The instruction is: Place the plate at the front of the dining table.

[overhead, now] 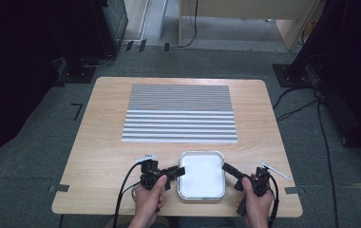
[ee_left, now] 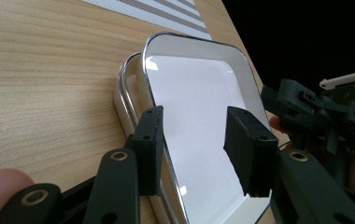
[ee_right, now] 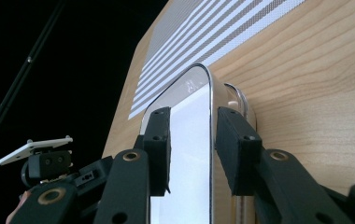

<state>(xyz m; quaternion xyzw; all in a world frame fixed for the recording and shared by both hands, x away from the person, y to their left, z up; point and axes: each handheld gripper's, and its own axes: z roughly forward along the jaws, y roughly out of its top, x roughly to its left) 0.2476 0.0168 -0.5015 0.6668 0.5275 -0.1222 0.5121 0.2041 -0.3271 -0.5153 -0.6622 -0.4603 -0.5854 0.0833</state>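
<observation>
Tray (overhead: pixel 201 176) sits at the table's (overhead: pixel 102 142) near edge, below the striped mat (overhead: pixel 180 114). Left gripper (overhead: pixel 181 171) and right gripper (overhead: pixel 226 167) straddle its side rims, jaws spread, not yet pinching.

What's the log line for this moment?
left gripper: open, jaws astride left rim of tray | right gripper: open, jaws astride right rim | tray: flat on table, near front edge | striped mat: behind tray

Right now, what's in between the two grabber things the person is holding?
The white tray sits between the left gripper and right gripper, with each gripper's jaws around one of its side rims, seen from the high view.
</observation>
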